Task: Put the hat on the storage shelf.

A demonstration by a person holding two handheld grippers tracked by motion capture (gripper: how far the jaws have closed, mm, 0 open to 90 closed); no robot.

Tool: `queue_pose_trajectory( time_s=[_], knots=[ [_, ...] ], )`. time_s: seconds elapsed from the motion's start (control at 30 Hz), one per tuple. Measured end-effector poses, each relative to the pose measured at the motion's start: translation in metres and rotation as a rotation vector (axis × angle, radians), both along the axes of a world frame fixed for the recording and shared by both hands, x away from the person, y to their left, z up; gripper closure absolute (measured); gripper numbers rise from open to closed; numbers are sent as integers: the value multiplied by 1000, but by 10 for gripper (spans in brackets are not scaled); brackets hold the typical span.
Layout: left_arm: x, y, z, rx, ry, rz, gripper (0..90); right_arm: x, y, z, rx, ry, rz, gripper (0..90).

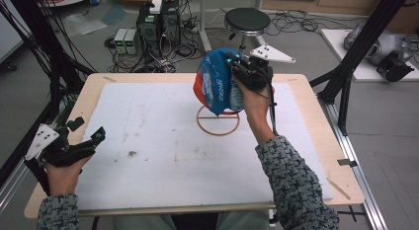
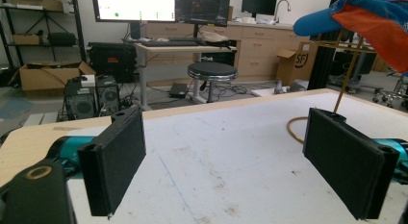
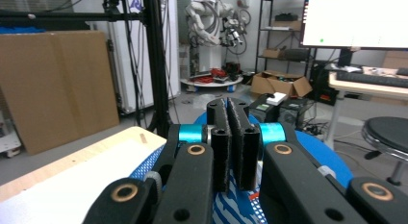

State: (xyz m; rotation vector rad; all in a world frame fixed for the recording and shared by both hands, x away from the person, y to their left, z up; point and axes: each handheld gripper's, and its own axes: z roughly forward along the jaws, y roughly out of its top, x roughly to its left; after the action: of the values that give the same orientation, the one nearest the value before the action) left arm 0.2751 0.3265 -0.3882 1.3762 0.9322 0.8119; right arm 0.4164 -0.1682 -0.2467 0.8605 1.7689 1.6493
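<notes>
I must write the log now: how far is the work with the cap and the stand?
Done: the right gripper is shut on the blue and orange cap. In hand: the cap is held above the wooden stand. Left: whether it goes on or comes off is unclear. The left gripper waits open.

A black round stool [image 1: 247,20] stands at the top centre of the high view, beyond the table's far edge. Computer towers [image 1: 158,22] sit on the floor at upper left among tangled cables [image 1: 178,55]. A cardboard box [image 2: 48,72] lies at left.
</notes>
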Motion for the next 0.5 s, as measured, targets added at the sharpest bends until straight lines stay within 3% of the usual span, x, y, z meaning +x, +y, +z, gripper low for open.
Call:
queue_pose_trajectory(
  time_s=[0.5],
  knots=[
    [1,-2,-1,3,6,-5,152,8,-5,-2,16,-5,-19,859]
  ],
)
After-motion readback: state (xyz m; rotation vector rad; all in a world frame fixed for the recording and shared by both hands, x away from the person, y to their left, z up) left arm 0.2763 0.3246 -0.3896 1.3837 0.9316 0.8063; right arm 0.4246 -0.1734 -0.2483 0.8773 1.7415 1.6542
